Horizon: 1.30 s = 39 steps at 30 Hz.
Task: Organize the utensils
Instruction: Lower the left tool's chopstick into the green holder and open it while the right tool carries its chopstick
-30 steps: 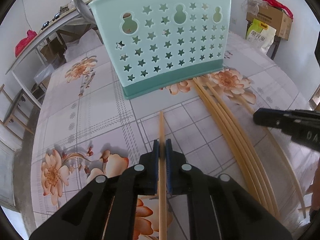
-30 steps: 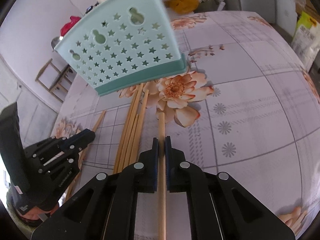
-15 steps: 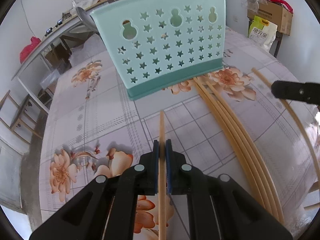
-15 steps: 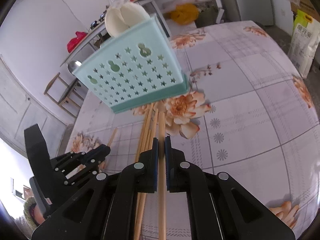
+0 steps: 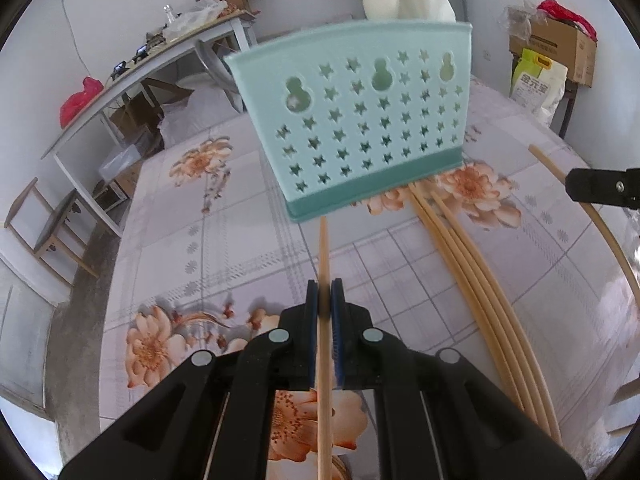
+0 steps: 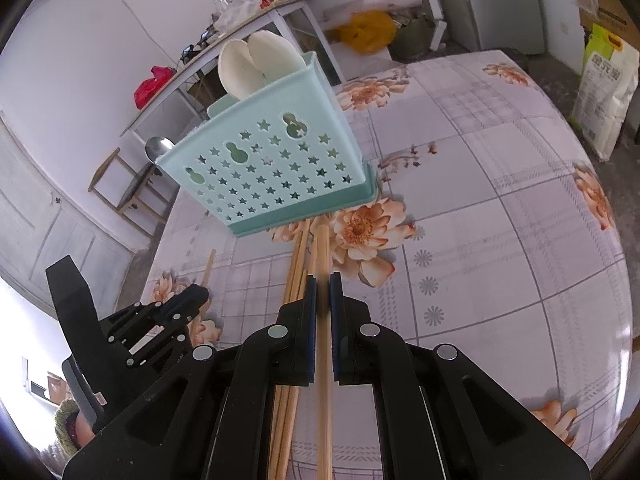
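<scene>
A: Left gripper (image 5: 325, 300), bottom centre of the left wrist view: clamped on a single chopstick (image 5: 324, 256), blue pads pressed to both sides of it.

B: Tip of that stick?

A: Just below the base of the mint-green utensil caddy (image 5: 360, 128), centre of frame. Touching the caddy or not: cannot tell.

B: Right gripper (image 6: 323, 296)?

A: Same story at bottom centre of the right wrist view. Clenched on its own chopstick (image 6: 322, 252), tip up near the lower edge of the caddy (image 6: 272, 160), over a printed orange flower.

B: Seen from the other side too?

A: Yes. Right gripper's black nose (image 5: 600, 190) at the right edge of the left wrist view, stick (image 5: 548, 164) poking out toward the upper left. Left gripper (image 6: 196, 294) at lower left of the right wrist view, a short length of stick (image 6: 209, 268) showing above it.

B: Rest of the utensils?

A: Bundle of loose chopsticks (image 5: 472, 264) flat on the floral tablecloth (image 5: 224, 248), running from the caddy's base down to the lower right of the left wrist view. Same bundle (image 6: 298, 264) just left of the held stick in the right wrist view.

B: Inside the caddy?

A: Pale spoon bowls (image 6: 256, 64) standing up out of the top, upper centre. Metal spoon (image 6: 159, 148) peeking past the caddy's left corner.

B: Background?

A: Cluttered side table (image 5: 160, 60) along the wall, upper left; printed sack (image 5: 538, 84) and cardboard box (image 5: 560, 44), upper right.
</scene>
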Tool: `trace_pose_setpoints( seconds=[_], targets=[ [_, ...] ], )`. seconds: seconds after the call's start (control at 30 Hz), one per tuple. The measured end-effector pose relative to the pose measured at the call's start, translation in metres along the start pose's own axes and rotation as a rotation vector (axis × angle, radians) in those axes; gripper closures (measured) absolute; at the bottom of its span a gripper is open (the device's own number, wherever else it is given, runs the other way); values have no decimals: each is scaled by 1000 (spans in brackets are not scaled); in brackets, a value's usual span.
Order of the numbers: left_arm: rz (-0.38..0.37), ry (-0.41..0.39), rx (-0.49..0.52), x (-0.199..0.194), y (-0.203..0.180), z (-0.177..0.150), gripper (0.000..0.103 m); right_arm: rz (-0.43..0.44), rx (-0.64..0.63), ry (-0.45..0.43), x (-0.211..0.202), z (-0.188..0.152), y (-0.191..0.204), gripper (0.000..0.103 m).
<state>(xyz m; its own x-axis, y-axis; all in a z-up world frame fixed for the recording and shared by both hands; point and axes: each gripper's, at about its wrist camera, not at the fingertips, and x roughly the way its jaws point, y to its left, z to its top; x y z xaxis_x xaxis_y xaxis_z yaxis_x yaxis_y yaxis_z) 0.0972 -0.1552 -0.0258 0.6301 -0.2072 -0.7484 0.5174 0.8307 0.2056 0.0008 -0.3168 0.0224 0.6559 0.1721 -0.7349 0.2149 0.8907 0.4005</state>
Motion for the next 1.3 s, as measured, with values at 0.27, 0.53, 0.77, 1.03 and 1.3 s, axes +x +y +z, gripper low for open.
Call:
trace_pose_setpoints(
  seconds=[0.27, 0.53, 0.77, 1.03, 1.3],
  targets=[
    [-8, -89, -30, -32, 12, 20, 97, 5, -21, -38, -11, 13, 7, 98],
    [-106, -159, -156, -78, 55, 63, 97, 37, 33, -69, -17, 17, 3, 98],
    [-121, -248, -222, -115, 88, 118, 97, 59, 119, -70, -16, 19, -7, 99],
    [-191, -316, -227, -129, 92, 164, 97, 51, 121, -61, -19, 27, 1, 98],
    [-214, -429, -267, -137, 99, 191, 97, 29, 127, -92, -28, 30, 0, 98]
  ],
)
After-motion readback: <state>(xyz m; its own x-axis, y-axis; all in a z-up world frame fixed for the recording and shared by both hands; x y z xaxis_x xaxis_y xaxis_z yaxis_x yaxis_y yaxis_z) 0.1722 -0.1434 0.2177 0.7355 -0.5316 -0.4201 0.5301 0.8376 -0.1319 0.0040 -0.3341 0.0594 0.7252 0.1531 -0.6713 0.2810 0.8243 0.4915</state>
